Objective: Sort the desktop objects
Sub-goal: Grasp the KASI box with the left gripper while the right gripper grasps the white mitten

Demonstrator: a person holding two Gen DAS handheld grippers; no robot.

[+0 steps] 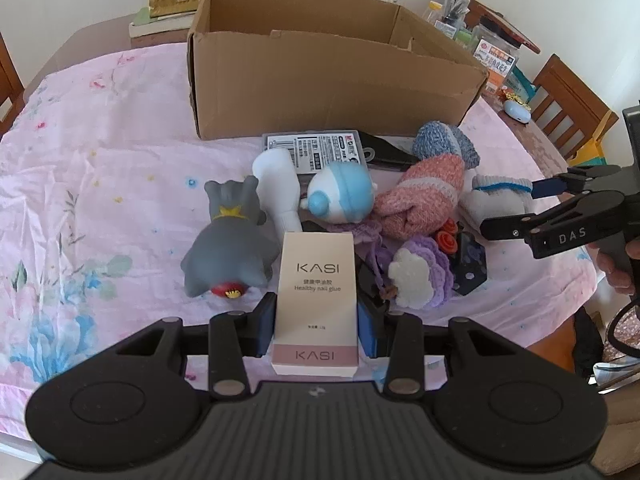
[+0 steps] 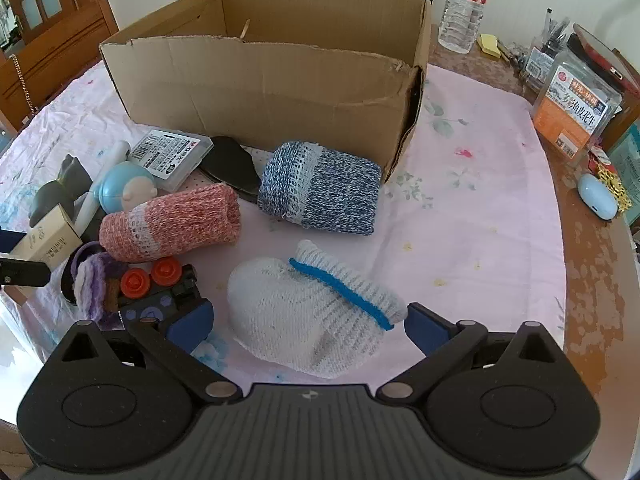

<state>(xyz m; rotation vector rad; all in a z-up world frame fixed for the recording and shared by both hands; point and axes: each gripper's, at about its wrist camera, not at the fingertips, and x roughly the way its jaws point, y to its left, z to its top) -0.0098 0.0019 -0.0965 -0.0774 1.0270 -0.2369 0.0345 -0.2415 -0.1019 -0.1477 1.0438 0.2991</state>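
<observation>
Two hand-held grippers work over a desk (image 2: 480, 200) covered by a pink floral cloth. Nearest in the left wrist view, at 6 o'clock, the left gripper (image 1: 316, 324) has its jaws clamped on the sides of a cream nail glue box (image 1: 316, 300) marked KASI, which stands upright between the blue pads. In the right wrist view, also at 6 o'clock, the right gripper (image 2: 308, 324) has its jaws spread wide on either side of a white knitted glove (image 2: 304, 316) with a blue stripe; the pads do not press on it.

Beyond the left gripper lies a loose pile. A grey toy cat (image 1: 228, 256) sits at 9 o'clock of the glue box. A white bottle (image 1: 280, 192) and a blue-capped round toy (image 1: 340, 192) lie at 12 o'clock. A rolled pink sock (image 2: 168, 228) and a rolled blue sock (image 2: 320, 188) lie farther toward 1 o'clock, near a clear plastic case (image 2: 168, 156) and purple crochet pieces (image 1: 424, 268).

Farthest, at 12 o'clock, stands an open cardboard box (image 2: 264, 84), likely the sorting target. Its inside is hidden. Nearly every object seems still on the cloth, so the sorting looks barely begun, with one item gripped and one about to be taken.
</observation>
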